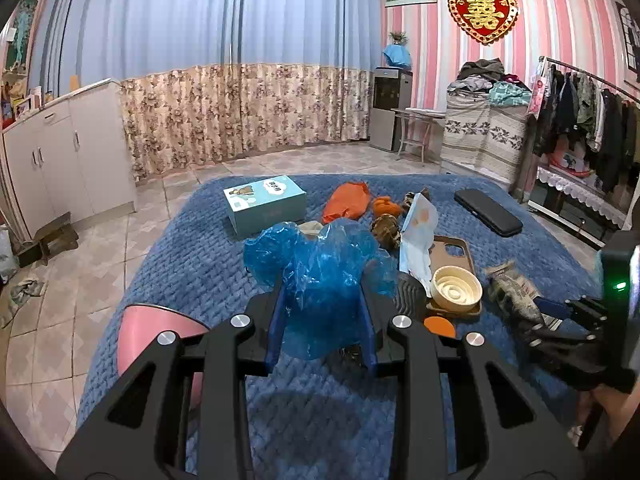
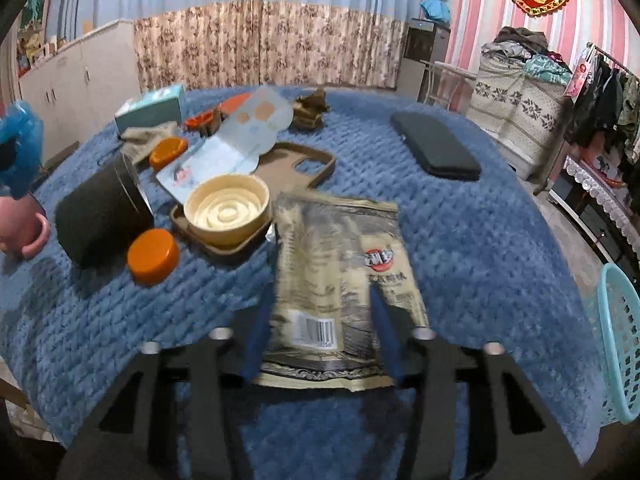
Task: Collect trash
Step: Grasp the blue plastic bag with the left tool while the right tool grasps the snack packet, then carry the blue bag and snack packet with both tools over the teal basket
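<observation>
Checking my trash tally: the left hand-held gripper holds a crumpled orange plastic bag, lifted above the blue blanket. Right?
Not quite: the plastic bag is blue, not orange, as the left wrist view shows. The left hand-held gripper does hold it, lifted above the blue blanket.

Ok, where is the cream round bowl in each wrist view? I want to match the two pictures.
Left wrist view: the cream round bowl sits right of centre on the brown phone case, beyond and right of the blue plastic bag.
Right wrist view: the bowl is left of centre, just up-left of the foil snack packet.
Shared landmark: the black case on the blue blanket, beyond and right of the bowl.
</observation>
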`<state>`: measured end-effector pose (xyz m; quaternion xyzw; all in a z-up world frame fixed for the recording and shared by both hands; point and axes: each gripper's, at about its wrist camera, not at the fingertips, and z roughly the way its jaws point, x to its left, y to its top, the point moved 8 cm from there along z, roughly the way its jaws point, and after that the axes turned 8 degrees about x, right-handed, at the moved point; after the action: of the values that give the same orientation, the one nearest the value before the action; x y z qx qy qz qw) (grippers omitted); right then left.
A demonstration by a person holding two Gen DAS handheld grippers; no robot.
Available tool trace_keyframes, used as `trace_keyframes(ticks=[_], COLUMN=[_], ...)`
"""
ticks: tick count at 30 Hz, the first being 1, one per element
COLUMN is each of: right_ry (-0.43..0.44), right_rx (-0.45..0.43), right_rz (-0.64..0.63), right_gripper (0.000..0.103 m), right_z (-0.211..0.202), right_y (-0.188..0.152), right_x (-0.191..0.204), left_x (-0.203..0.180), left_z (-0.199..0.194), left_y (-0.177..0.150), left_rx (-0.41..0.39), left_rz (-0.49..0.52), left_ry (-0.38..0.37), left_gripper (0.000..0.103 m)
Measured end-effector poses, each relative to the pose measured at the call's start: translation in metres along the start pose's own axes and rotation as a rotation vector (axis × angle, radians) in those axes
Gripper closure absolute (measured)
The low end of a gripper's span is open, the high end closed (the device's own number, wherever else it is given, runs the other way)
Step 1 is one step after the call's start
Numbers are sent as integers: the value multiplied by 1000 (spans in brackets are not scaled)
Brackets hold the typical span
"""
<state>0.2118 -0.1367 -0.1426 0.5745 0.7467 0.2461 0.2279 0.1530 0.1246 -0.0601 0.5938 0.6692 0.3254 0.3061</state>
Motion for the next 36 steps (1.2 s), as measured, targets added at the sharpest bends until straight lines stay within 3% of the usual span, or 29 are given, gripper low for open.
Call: trace_keyframes(ticks=[3,5,12,20,36], right_ry=[22,42,75,53,-143], right_rx=[-23,-36,-97,-183,-322], right_rz=[26,50,106,171,389], right_gripper=[71,83,90,90,91], right_z=[-10,-18,-40,-73,-139], right_y=[3,4,9,23,49], right_x=[-12,-22,-50,-88,-253], left_x=[-4,-11,-41,-77,-191], left_z=[4,2,-5,-12,-1], left_y=[3,5,9,25,88], left_rx=[8,2,-8,-40,-114], left_rz=[-5,6,47,82,144], left_ry=[-4,-5,-29,-61,-180], left_gripper=[73,73,73,73,73])
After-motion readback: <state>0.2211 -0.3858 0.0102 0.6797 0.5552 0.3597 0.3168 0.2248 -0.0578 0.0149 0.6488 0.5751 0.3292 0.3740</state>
